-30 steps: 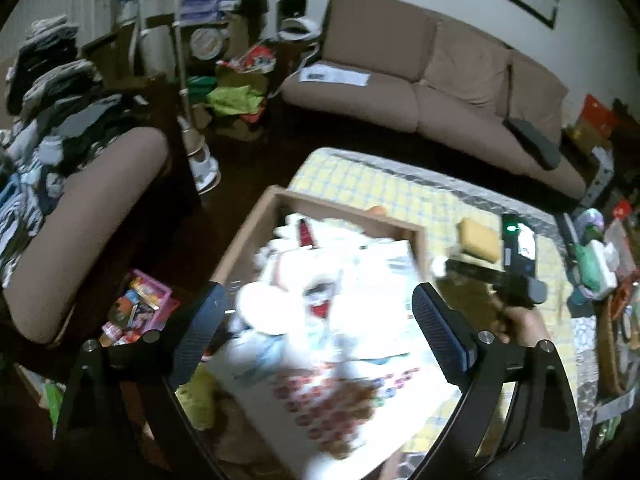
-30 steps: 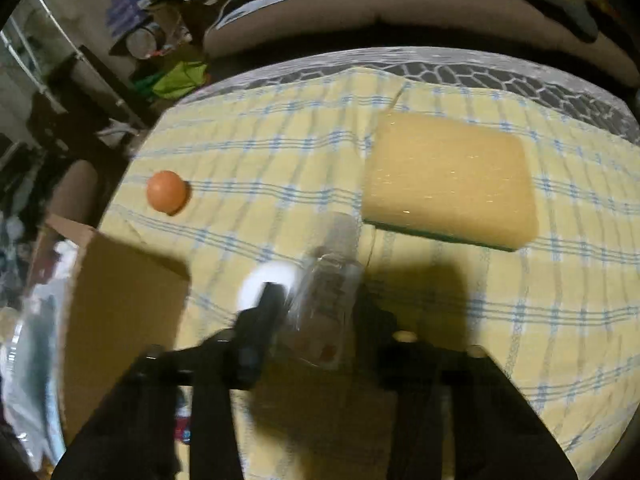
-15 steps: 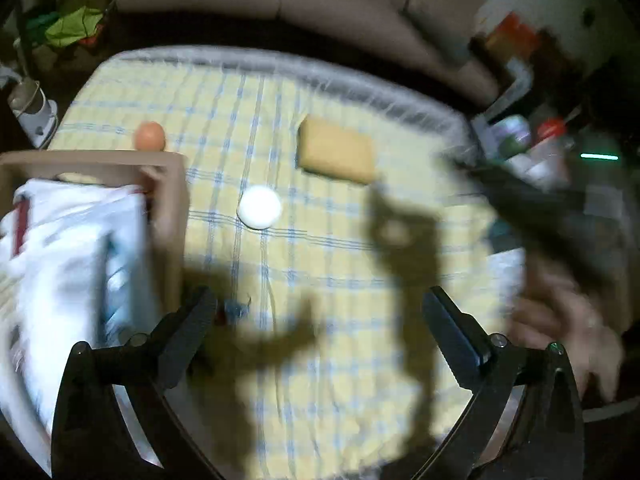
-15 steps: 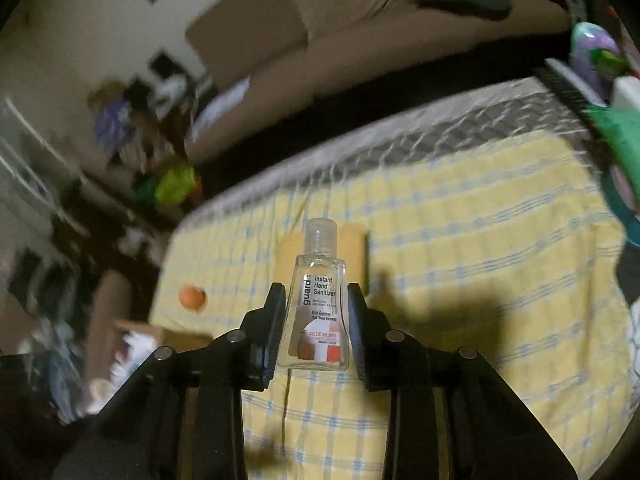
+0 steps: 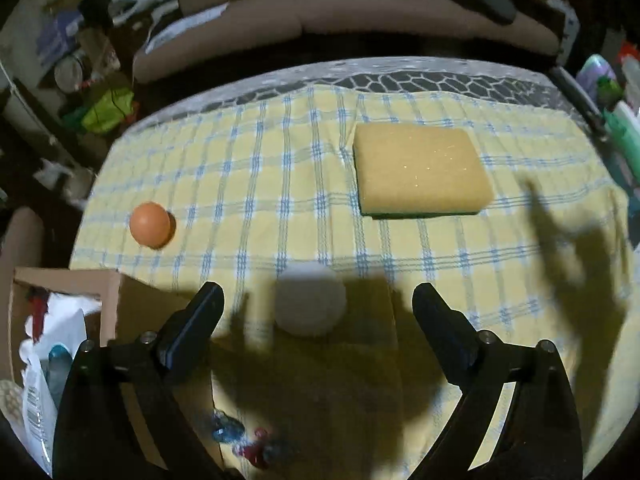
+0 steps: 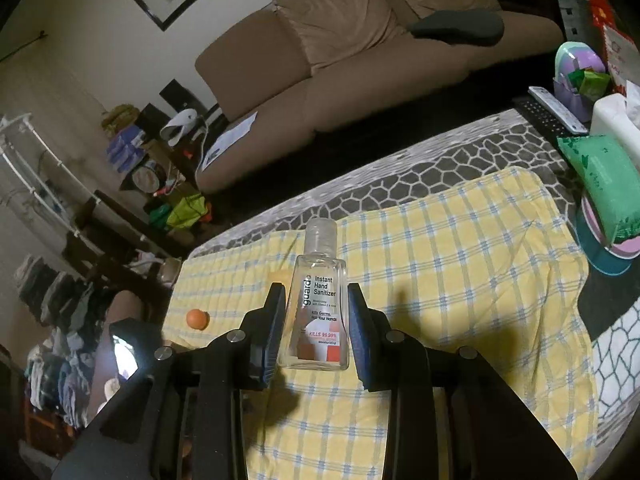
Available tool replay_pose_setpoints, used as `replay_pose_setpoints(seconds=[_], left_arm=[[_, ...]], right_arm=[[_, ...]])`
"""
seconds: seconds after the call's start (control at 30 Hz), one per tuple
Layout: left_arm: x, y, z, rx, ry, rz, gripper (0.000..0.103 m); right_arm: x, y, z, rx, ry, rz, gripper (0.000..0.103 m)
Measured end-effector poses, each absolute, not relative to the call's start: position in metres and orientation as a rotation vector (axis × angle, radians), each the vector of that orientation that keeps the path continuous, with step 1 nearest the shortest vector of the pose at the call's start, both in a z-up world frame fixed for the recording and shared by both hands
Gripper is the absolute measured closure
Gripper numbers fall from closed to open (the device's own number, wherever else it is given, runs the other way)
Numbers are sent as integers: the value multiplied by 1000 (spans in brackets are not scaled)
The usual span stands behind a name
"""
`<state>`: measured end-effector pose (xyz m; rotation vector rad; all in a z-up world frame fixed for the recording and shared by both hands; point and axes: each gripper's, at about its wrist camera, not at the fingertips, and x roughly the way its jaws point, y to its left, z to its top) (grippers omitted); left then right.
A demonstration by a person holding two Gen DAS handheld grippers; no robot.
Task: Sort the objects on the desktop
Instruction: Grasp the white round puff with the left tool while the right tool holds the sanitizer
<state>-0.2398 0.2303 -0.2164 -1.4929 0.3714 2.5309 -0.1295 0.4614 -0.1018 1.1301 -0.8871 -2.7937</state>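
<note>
My left gripper (image 5: 318, 302) is open above the yellow checked cloth (image 5: 304, 184), its fingers either side of a white ball (image 5: 310, 304). An orange ball (image 5: 150, 225) lies to the left and a yellow sponge (image 5: 420, 172) further back right. My right gripper (image 6: 314, 324) is shut on a clear hand sanitizer bottle (image 6: 318, 304) and holds it upright above the cloth (image 6: 460, 264). The orange ball (image 6: 197, 318) shows at its left.
A cardboard box (image 5: 116, 304) filled with papers stands at the cloth's left edge. Small dark toys (image 5: 240, 440) lie near the front. Tissue box, green pack (image 6: 604, 184) and remotes (image 6: 556, 110) crowd the right side. A brown sofa (image 6: 360, 40) stands behind.
My left gripper swung from over the box to the cloth, now straddling the white ball. My right gripper lifted the sanitizer bottle off the cloth and raised it.
</note>
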Motion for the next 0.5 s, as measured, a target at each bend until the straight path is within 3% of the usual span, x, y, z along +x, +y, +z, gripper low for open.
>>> replay_pose_setpoints(seconds=[0.03, 0.07, 0.27, 0.43, 0.47, 0.5], left_arm=[[-237, 232, -216, -1460, 340, 2506, 32], [-236, 234, -217, -1460, 278, 2453, 37], [-247, 226, -242, -1529, 271, 2533, 34], [-256, 199, -256, -1539, 3, 2475, 36], [-256, 197, -255, -1540, -10, 2473, 41], [-257, 194, -253, -1549, -28, 2471, 62]], right_arm=[[-129, 459, -102, 1133, -872, -2792, 73], [-130, 457, -102, 1137, -858, -2792, 73], [-136, 440, -99, 1150, -796, -2787, 73], [-140, 433, -100, 1180, -752, -2788, 73], [-140, 433, -101, 1181, -756, -2785, 72], [-141, 433, -102, 1185, -758, -2785, 73]])
